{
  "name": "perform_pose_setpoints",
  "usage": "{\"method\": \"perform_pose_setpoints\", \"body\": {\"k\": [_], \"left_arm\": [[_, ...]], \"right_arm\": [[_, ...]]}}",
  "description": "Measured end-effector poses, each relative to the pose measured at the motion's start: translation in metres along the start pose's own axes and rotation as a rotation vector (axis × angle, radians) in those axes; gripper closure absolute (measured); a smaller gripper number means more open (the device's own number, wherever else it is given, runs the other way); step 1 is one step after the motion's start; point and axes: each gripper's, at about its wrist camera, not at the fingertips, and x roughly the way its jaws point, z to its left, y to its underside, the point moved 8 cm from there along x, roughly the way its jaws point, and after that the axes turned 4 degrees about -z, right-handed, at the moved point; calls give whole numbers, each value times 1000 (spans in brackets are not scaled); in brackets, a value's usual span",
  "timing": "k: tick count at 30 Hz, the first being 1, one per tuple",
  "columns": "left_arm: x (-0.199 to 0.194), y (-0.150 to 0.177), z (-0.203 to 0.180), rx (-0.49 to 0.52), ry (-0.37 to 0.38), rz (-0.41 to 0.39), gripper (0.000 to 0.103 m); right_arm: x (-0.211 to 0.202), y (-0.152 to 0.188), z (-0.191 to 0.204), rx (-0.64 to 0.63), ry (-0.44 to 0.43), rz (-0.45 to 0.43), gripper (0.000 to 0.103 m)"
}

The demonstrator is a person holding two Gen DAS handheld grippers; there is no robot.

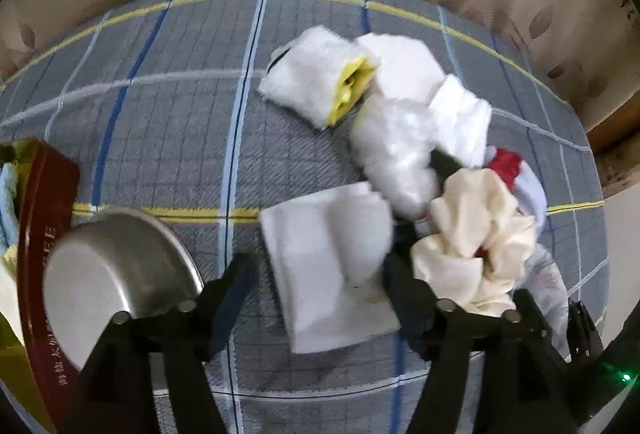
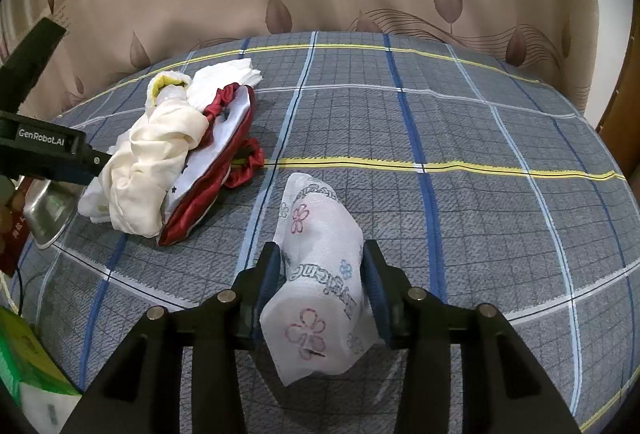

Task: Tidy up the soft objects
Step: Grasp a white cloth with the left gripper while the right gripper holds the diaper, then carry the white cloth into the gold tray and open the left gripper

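Mostly unsorted: pile [image 2: 160, 154] remains on bed; left gripper [image 1: 320, 286] spread over white cloth [image 1: 328, 266]; right gripper [image 2: 320, 282] brackets printed tissue roll [image 2: 320, 274], contact unclear.

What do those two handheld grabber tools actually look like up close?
Both are matte black. The right gripper has two blocky fingers with ribbed dark blue pads, hinged on black linkage bars with round silver pins. The left gripper has the same build; seen from the right wrist view, its body carries white "GenRobot.AI" lettering. A small green light glows beside it.
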Motion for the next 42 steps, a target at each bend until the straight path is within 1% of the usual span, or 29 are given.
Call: {"method": "perform_pose_setpoints", "body": {"k": [2,3,8,9,10,12,13,14,15,16,19,25,31,34,38,42], "left_arm": [[2,-1,0,-31,13,9,31],[3,-1,-1,-31,12,11,31],[12,-3,-12,5,-13,16,32],[13,-4,-12,2,-17,16,34],[12,-4,-12,-3,-13,9,46],[12,-5,-15,-12,8,9,55],[10,-5,-15,-10,11,10,63],[7,-5,-16,-10,18,5,66],[3,-4,-17,2,19,-2,71],[0,-5,-19,16,17,-10,73],[-10,-2,-21,48,16,-27,74],[-27,5,-14,48,30,-43,74],[-53,13,2,51,30,-61,74],[-65,17,9,59,15,-70,74],[-89,26,29,77,-4,-91,74],[-108,32,47,74,-20,-111,74]], "right_arm": [[0,0,0,1,0,0,61],[0,0,0,1,1,0,61],[0,0,2,0,0,1,60],[0,0,2,-1,0,1,59],[0,0,3,-4,-1,2,59],[0,0,4,-8,1,2,58],[0,0,4,-9,2,3,58],[0,0,4,-7,2,2,58],[1,0,5,-7,2,2,58],[1,0,5,-7,2,2,58],[0,0,4,-11,6,3,58],[1,1,5,-18,11,4,58],[1,0,5,-17,10,4,58],[1,0,4,-19,12,4,58],[1,1,5,-21,10,5,57],[2,1,6,-30,12,7,56]]}}
